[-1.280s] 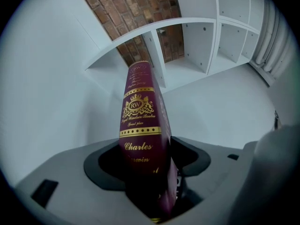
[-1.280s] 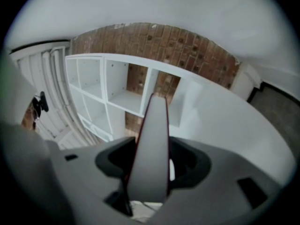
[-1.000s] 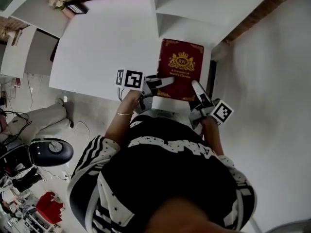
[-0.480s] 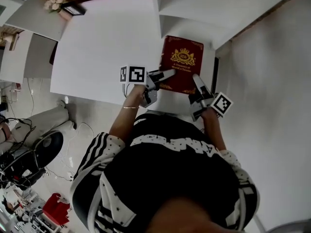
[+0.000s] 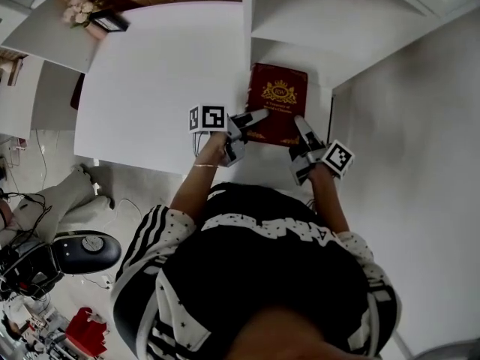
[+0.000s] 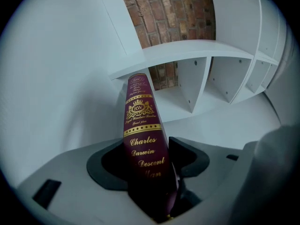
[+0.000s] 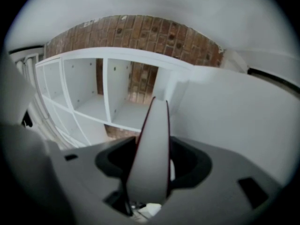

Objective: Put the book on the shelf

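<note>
A dark red book (image 5: 279, 103) with a gold crest lies cover up, carried between both grippers just in front of the white shelf unit (image 5: 322, 17). My left gripper (image 5: 252, 118) grips its near left corner. In the left gripper view the gold-lettered spine (image 6: 143, 125) fills the gap between the jaws, which have just been closing on it. My right gripper (image 5: 301, 127) holds the near right corner, and the right gripper view shows the white page edge (image 7: 152, 144) clamped between its jaws. Open shelf compartments (image 7: 93, 88) stand ahead against brick.
A white tabletop (image 5: 165, 66) spreads to the left of the book. A framed picture (image 5: 110, 22) and flowers (image 5: 79, 6) sit at its far corner. A white wall (image 5: 420, 141) runs on the right. A chair base (image 5: 82, 252) stands on the floor at lower left.
The book and both grippers have moved up the head view, closer to the shelf unit. Both grips on the near corners look the same.
</note>
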Demonstrator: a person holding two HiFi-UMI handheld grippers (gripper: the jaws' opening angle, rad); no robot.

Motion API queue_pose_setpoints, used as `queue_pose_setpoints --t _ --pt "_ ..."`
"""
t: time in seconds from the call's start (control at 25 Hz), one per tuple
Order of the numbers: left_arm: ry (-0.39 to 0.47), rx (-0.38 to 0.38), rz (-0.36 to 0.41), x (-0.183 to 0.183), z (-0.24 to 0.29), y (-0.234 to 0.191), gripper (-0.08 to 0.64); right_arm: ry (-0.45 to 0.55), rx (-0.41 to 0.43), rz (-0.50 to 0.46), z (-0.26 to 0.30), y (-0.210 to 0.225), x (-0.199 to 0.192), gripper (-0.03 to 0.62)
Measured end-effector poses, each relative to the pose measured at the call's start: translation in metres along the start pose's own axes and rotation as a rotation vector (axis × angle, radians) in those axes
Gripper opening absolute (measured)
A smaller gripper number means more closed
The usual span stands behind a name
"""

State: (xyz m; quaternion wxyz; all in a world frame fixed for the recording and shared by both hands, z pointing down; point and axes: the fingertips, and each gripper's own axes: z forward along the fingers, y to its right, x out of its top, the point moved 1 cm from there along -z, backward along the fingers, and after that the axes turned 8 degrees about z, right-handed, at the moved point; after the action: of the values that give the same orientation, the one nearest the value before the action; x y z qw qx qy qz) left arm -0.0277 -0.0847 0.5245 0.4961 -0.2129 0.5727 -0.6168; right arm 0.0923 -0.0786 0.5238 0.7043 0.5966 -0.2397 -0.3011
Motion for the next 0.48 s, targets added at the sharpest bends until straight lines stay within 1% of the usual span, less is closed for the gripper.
queue_pose_setpoints --t 0.16,0.36,0.48 --pt "0.007 -0.002 -0.022 -0.0011 0.0011 -0.0002 0.291 0.003 -0.008 0.004 0.0 -0.0022 0.0005 0.242" --pt "0.023 0.014 -0.038 0.0004 0.0027 -0.0027 0.288 0.004 -0.016 0.022 0.0013 0.0006 0.0019 0.242" --pt "0.022 0.026 -0.053 -0.0009 0.0022 -0.0048 0.285 -0.004 -0.032 0.002 0.0011 0.0028 0.0007 0.242"
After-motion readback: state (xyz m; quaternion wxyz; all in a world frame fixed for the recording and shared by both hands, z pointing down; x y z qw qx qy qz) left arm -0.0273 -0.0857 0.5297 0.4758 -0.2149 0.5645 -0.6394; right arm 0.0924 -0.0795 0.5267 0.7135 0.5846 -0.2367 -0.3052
